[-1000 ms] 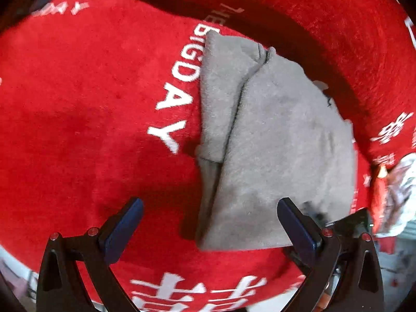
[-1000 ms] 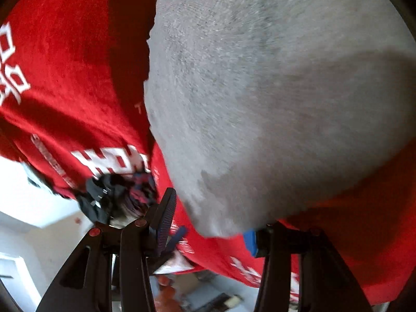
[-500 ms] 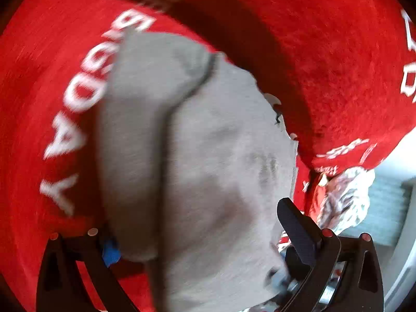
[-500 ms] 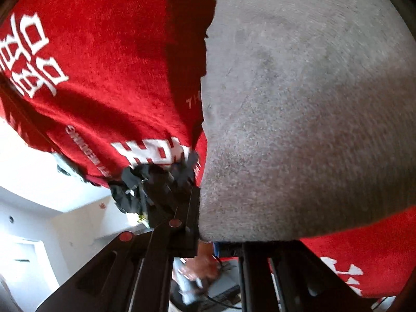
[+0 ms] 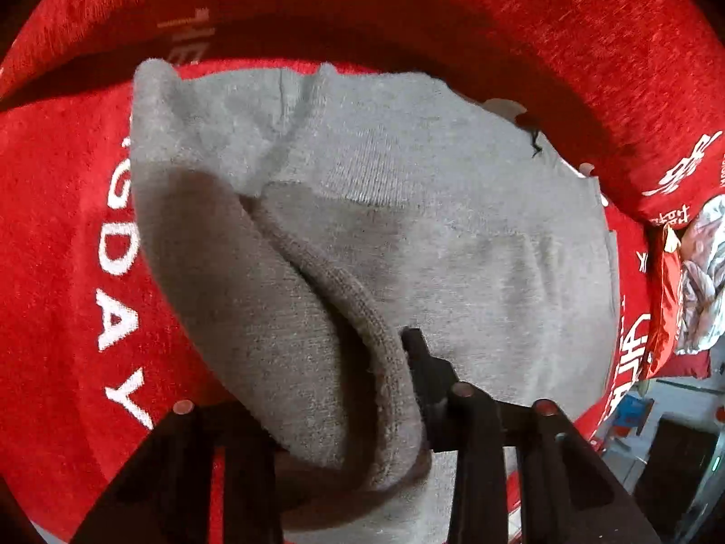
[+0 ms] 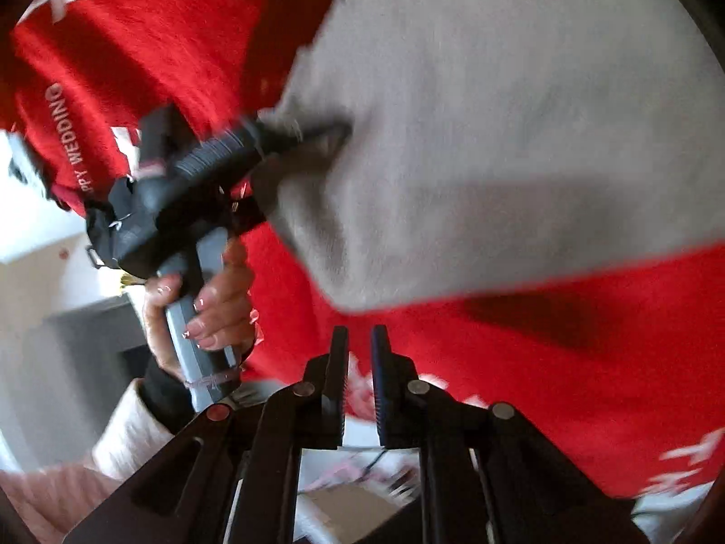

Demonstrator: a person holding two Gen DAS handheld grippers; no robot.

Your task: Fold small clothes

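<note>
A grey knitted garment (image 5: 408, 226) lies partly folded on a red cloth with white lettering (image 5: 54, 272). My left gripper (image 5: 362, 408) is shut on the garment's near ribbed edge, which bunches up over its fingers. In the right wrist view the same gripper (image 6: 290, 136) pinches the garment (image 6: 521, 136) at its left corner, held by a hand (image 6: 213, 299). My right gripper (image 6: 359, 353) is shut and empty, just off the garment's near edge above the red cloth (image 6: 566, 353).
A crumpled pale bundle and a red packet (image 5: 693, 281) lie at the right edge of the cloth. The cloth's edge drops off to the room floor at the lower right (image 5: 657, 430). My pink-sleeved arm (image 6: 113, 444) is at the lower left.
My left gripper closed on the garment's near edge and lifted it. My right gripper let go of the garment, pulled back from it, and its jaws came together.
</note>
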